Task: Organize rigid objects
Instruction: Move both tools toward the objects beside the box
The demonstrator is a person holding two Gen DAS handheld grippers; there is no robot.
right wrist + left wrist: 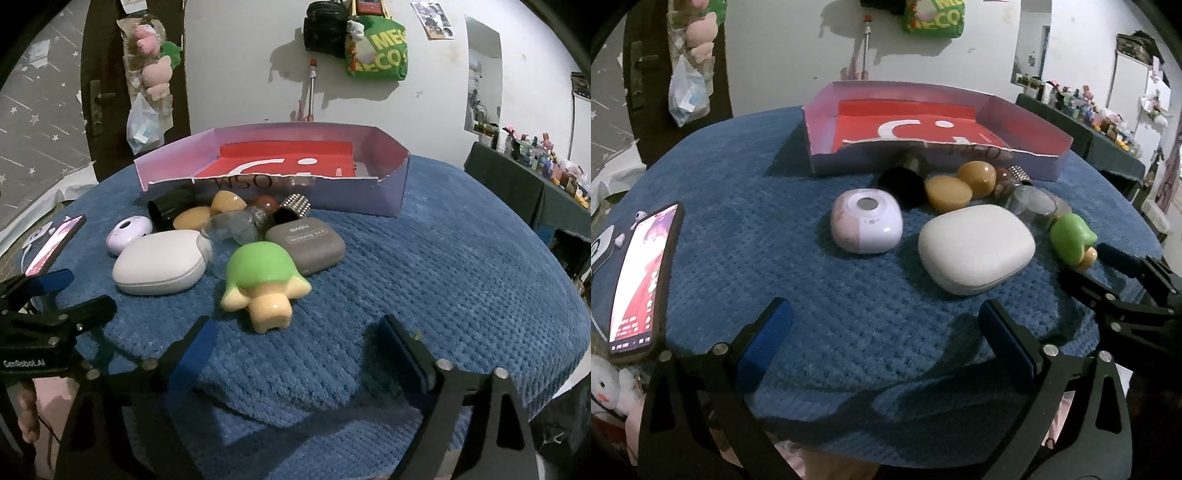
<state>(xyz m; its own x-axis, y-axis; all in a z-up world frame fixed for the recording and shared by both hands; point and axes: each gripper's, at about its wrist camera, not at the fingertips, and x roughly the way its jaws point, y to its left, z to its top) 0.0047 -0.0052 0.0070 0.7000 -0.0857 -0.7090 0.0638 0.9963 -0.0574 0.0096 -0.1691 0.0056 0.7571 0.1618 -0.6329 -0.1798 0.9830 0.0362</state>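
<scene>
A shallow lilac box (849, 158) (391, 199) with a red sheet inside stands at the back of the blue cloth. In front of it lie a white case (975, 249) (160, 264), a pink puck (866, 225) (127, 229), a green turtle toy (1071, 236) (260, 280), a grey case (306, 243), a black cylinder (901, 182) (171, 206), two tan egg shapes (977, 177) (227, 201) and a clear jar (1036, 203). My left gripper (886, 325) is open and empty, short of the white case. My right gripper (295, 339) is open and empty, just before the turtle.
A phone (642, 280) (55, 243) with a lit screen lies at the left edge of the cloth. A studded item (295, 206) sits by the box's front wall. The right gripper shows in the left wrist view (1108, 273). A cluttered shelf (546, 166) stands at far right.
</scene>
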